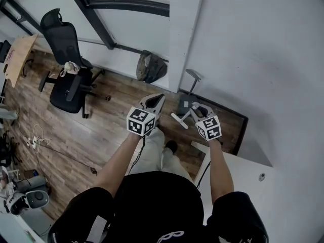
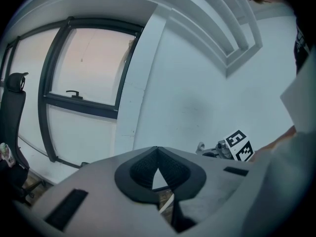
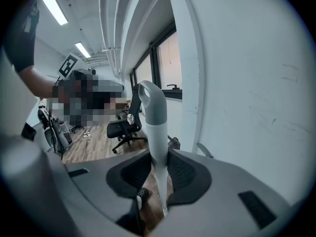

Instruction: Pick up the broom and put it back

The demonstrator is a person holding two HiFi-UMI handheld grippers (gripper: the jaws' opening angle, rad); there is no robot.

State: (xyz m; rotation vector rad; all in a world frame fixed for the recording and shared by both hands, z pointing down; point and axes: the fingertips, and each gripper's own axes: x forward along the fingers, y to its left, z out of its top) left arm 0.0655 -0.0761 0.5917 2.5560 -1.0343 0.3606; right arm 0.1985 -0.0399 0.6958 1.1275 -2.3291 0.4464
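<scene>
The broom's handle, with a grey top (image 3: 150, 102) and a white shaft (image 3: 159, 147), stands upright between the jaws of my right gripper (image 3: 159, 168), which is shut on it. From the head view that gripper (image 1: 194, 108) is held out near the white wall, and the handle's white end (image 1: 179, 118) shows just left of it. The broom's head is hidden. My left gripper (image 1: 155, 100) hangs beside it to the left, a little apart, its jaws meeting at the tips with nothing between them. In the left gripper view its jaws (image 2: 157, 154) face the wall.
A long-handled dustpan (image 1: 185, 105) stands on the wooden floor (image 1: 106, 130) by the wall corner. A dark bag (image 1: 151, 66) lies under the window and a black office chair (image 1: 68, 80) stands at the left. A white table corner (image 1: 253, 171) is at the lower right.
</scene>
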